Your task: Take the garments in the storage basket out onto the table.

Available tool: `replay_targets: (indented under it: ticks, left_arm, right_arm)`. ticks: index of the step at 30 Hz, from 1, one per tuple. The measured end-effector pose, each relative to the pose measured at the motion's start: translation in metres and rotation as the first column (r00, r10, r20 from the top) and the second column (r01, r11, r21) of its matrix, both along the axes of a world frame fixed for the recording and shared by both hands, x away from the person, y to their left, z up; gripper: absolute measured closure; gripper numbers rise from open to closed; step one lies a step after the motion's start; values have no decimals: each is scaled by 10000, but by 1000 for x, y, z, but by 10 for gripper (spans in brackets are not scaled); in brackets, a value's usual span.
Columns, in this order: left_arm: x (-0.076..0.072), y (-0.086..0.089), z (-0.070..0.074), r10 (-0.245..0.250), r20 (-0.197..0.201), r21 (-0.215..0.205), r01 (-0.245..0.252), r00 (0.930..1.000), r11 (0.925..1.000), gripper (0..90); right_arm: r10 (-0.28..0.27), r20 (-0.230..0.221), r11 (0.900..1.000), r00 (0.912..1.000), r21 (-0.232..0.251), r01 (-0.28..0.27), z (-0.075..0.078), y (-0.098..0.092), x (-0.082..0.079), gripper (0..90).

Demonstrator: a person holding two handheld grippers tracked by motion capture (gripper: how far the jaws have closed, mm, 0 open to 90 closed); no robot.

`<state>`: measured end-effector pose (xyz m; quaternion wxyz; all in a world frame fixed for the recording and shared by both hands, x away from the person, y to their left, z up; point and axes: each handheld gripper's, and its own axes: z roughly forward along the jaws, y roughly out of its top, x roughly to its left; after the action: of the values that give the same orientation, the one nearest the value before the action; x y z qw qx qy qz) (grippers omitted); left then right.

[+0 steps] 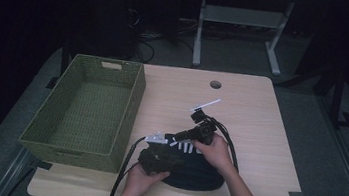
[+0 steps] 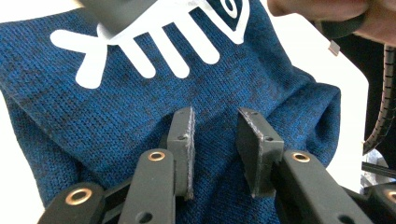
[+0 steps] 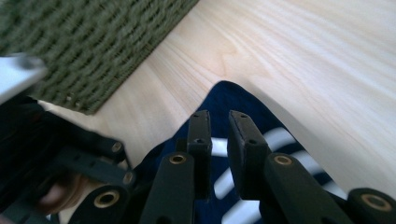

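Note:
A dark blue knitted cloth point(image 1: 195, 175) with a white fish-bone print point(image 1: 184, 146) lies on the wooden table point(image 1: 259, 128), near its front edge. My left gripper point(image 1: 173, 161) is at the cloth's left side. In the left gripper view its jaws point(image 2: 215, 122) stand apart just over the blue knit point(image 2: 140, 116), and no fold is clamped between them. My right gripper point(image 1: 178, 138) points down at the cloth's far edge, by the print. Its jaws point(image 3: 218, 122) show a narrow gap with nothing in it, above the cloth's tip point(image 3: 229, 95).
A green woven basket point(image 1: 132, 104) stands at the left of the table, close to the cloth, and its wall point(image 3: 93, 42) fills the corner of the right gripper view. A cable hole point(image 1: 215, 84) sits at the far edge. Bare wood point(image 3: 303, 70) spreads to the right.

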<state>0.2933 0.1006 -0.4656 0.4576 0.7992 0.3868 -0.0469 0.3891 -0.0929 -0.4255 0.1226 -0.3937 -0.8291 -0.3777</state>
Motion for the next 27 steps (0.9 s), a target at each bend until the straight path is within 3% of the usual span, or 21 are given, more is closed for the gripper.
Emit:
replay_targets:
  ticks: [5,9,14,18,21,27]
  left_arm:
    - [-1,-1,0,23,6,46,-23,10000,10000,671]
    - [-1,-1,0,28,7,45,-28,10000,10000,671]
    - [-1,-1,0,4,16,30,-4,10000,10000,672]
    - [-1,-1,0,3,40,21,-3,10000,10000,672]
    - [-1,-1,0,-7,42,28,7,10000,10000,671]
    - [-1,-1,0,7,49,44,-7,10000,10000,669]
  right_arm:
    - [-477,-64,9987,9988,191,478,3,-29,-7,786]
    - [-770,-253,9970,9967,84,772,-5,-45,-10,799]
    - [-865,-433,9962,9953,-172,858,-17,-47,-9,843]
    - [-1038,-646,9945,9925,92,1046,-26,-51,-8,884]
    - [-1013,-753,9943,9920,268,1036,-25,-53,-8,846]
    - [-1169,-299,9915,9927,544,1184,-12,-68,-15,818]
